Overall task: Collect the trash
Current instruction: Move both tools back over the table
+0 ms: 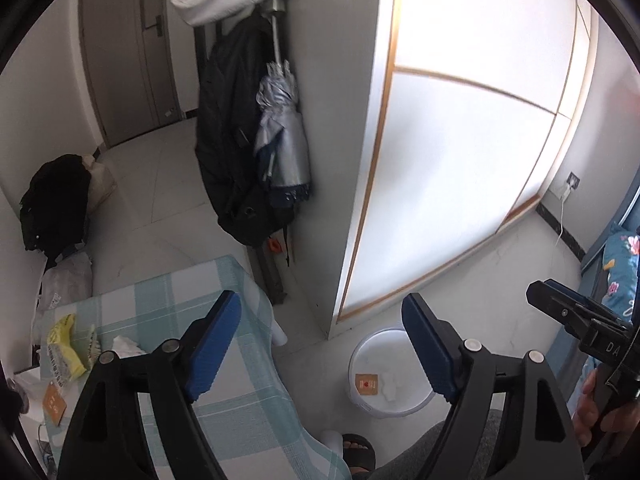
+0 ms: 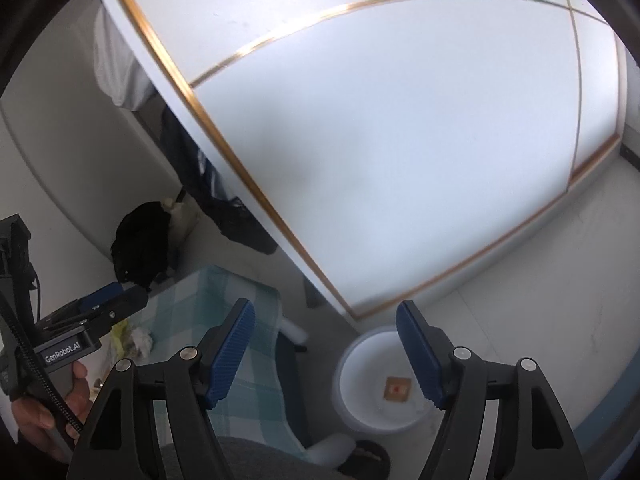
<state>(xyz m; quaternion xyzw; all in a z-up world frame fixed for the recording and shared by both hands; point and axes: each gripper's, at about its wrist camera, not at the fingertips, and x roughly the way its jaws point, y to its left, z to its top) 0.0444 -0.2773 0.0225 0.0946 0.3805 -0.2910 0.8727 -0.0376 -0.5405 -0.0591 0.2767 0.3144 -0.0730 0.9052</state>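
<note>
A white round bin stands on the floor right of a small table with a green checked cloth; inside lie an orange packet and a white crumpled tissue. On the table lie a yellow wrapper, a white crumpled tissue and an orange packet. My left gripper is open and empty, above the table's right edge. My right gripper is open and empty, above the bin, where the orange packet shows. The tissue also shows in the right wrist view.
A white wardrobe with gold trim stands behind the bin. A dark coat and a silver umbrella hang at its left side. Bags sit against the left wall. A bed with a flowered cover is at the right. A sandalled foot is near the bin.
</note>
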